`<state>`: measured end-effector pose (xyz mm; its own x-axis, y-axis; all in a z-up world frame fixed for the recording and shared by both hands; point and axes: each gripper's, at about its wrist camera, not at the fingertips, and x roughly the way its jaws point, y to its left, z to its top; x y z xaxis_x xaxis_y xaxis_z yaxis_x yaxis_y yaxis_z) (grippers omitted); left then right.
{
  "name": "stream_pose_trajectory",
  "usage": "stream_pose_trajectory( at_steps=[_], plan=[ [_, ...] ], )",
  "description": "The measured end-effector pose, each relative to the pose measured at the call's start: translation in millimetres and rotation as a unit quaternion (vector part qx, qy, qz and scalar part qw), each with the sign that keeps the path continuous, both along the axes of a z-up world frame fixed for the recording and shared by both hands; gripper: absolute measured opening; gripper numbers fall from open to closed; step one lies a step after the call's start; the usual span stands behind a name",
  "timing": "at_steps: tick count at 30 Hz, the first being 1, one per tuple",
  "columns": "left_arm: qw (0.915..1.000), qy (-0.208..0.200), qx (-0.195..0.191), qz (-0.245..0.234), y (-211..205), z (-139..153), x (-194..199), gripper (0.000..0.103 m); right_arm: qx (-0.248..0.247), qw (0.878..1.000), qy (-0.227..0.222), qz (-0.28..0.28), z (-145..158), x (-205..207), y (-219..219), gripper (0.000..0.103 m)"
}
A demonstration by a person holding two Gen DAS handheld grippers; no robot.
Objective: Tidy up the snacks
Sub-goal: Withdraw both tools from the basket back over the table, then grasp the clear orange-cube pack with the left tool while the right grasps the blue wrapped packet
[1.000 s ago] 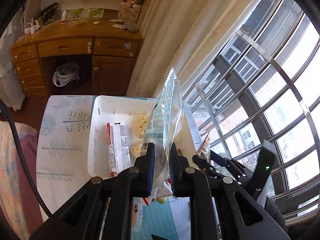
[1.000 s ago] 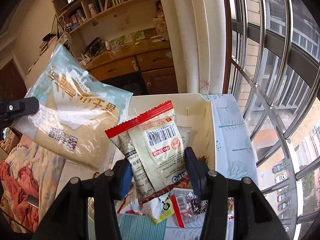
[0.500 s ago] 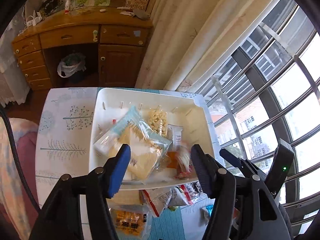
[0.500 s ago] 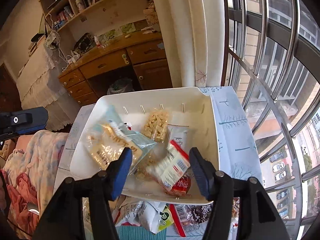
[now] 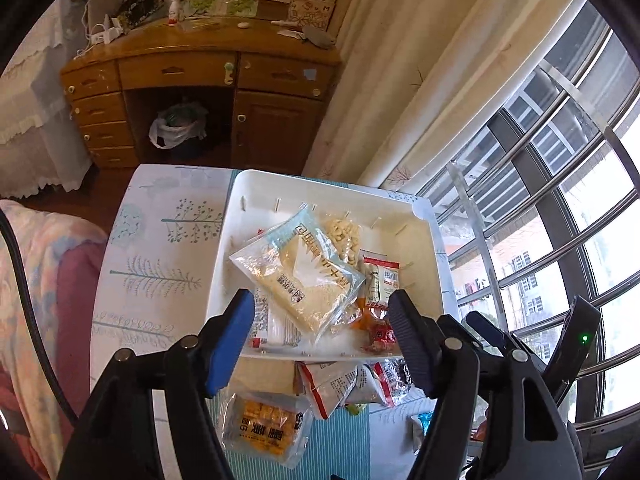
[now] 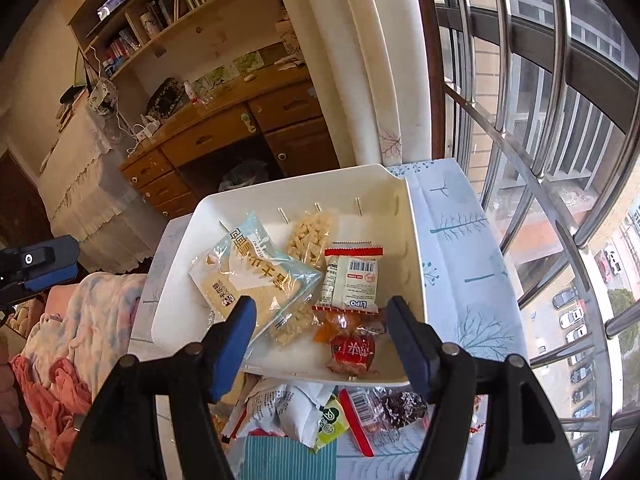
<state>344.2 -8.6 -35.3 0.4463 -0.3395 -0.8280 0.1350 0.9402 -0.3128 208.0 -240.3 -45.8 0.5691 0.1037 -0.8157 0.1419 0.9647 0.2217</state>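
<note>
A white bin [image 5: 424, 236] [image 6: 412, 240] stands on the table and holds several snack packs. A large pale blue pack [image 5: 298, 276] [image 6: 256, 276] lies on top at its left. A red-edged white pack [image 5: 380, 280] [image 6: 352, 280] lies at its right, above a small red wrapped snack [image 6: 352, 350]. My left gripper [image 5: 322, 338] is open and empty above the bin's near edge. My right gripper [image 6: 322, 338] is open and empty too. Loose snacks lie in front of the bin, among them an orange cracker pack [image 5: 266, 426] and white bags [image 6: 288, 412].
The table has a tree-print cloth [image 5: 160, 264] [image 6: 460, 260]. A window with metal bars [image 6: 540, 160] runs along the right. A wooden desk [image 5: 200, 80] stands behind the table. A pink blanket [image 6: 68, 340] lies to the left.
Both grippers opened and let go of their packs. The pale blue pack and the red-edged pack dropped into the bin and now lie flat there. Both grippers drew back a little.
</note>
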Motion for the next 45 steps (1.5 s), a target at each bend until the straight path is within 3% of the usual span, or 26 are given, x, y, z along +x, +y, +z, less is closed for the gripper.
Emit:
stream_pose_trajectory(
  at_steps=[19, 29, 36, 41, 45],
  plan=[
    [0.9953, 0.039, -0.002, 0.088, 15.5, -22.4, -109.3, 0.073, 0.031, 0.999, 0.04, 0.018, -8.4, -65.9, -23.8, 0.068],
    [0.9906, 0.076, 0.012, 0.112, 40.0, -42.6, -140.5, 0.074, 0.065, 0.995, 0.078, -0.02, -19.8, -86.4, -34.3, 0.068],
    [0.9869, 0.125, 0.025, 0.098, 53.7, -70.2, -145.8, 0.076, 0.075, 0.99, 0.101, -0.068, -27.7, -101.2, -40.9, 0.069],
    [0.983, 0.165, 0.046, 0.067, 60.2, -93.5, -137.6, 0.076, 0.095, 0.979, 0.129, -0.125, -43.1, -111.2, -47.2, 0.074],
    [0.9794, 0.187, 0.066, 0.037, 62.7, -107.3, -125.0, 0.086, 0.112, 0.969, 0.141, -0.166, -51.6, -118.6, -47.1, 0.075]
  ],
)
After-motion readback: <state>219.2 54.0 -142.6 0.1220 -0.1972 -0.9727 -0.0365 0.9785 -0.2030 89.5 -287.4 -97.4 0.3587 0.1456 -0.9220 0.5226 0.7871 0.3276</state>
